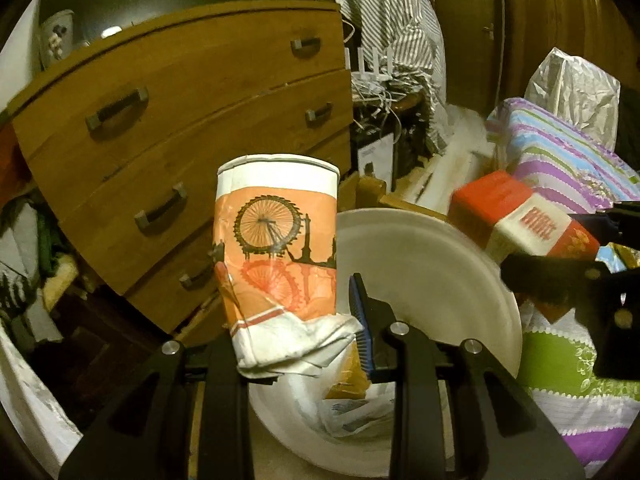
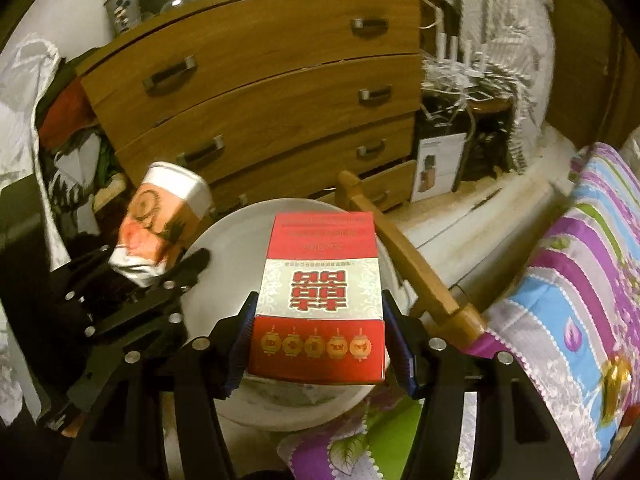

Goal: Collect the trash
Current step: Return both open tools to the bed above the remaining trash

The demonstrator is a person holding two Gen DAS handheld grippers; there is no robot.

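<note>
A crushed paper cup [image 1: 276, 248] with an orange Ferris-wheel print stands upright in my left gripper [image 1: 292, 344], which is shut on its flattened white bottom. Under it is a round white bin [image 1: 424, 256] with crumpled plastic inside. In the right wrist view the same cup [image 2: 160, 232] and left gripper [image 2: 152, 276] are at the left of the bin [image 2: 228, 248]. A red and white box [image 2: 320, 296] lies between the fingers of my right gripper [image 2: 320, 302] above the bin. A small gap shows at each pad. That box [image 1: 520, 220] looks blurred at the bin's right rim.
A wooden chest of drawers [image 2: 260, 92] stands behind the bin. A wooden bed rail [image 2: 408, 264] and a striped, flowered bedspread [image 2: 580, 288] lie to the right. Clothes [image 2: 68, 132] are piled on the left, and cables and a small carton [image 2: 440, 160] sit by the drawers.
</note>
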